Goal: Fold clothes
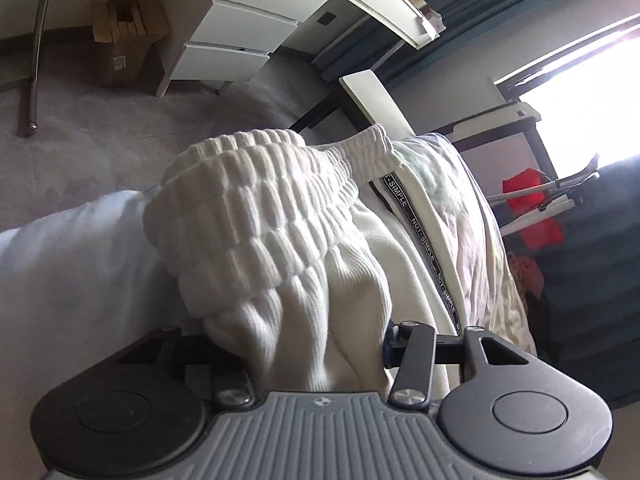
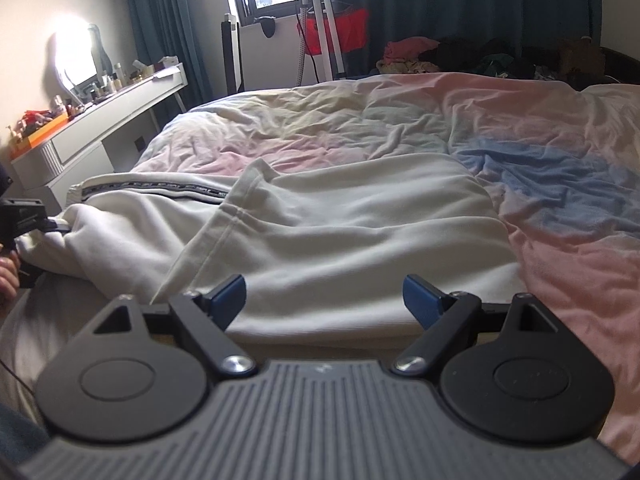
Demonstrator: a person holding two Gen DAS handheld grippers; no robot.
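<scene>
A pair of white sweatpants [image 2: 340, 216] with a black lettered side stripe [image 2: 152, 190] lies on the bed. In the left wrist view its ribbed elastic waistband [image 1: 256, 216] bunches up right in front of the camera. My left gripper [image 1: 316, 360] is shut on the white fabric just below the waistband; its fingertips are buried in the cloth. It also shows at the left edge of the right wrist view [image 2: 28, 220], gripping the pants' end. My right gripper [image 2: 324, 300] is open and empty, its blue pads [image 2: 230, 294] just above the near edge of the pants.
The bed has a crumpled pastel duvet [image 2: 520, 140]. A white dressing table [image 2: 100, 120] with bottles stands to the left, white drawers [image 1: 240, 32] and a cardboard box [image 1: 124, 36] on the grey carpet. A clothes pile [image 2: 460, 56] and a steamer stand [image 2: 320, 20] are at the far side.
</scene>
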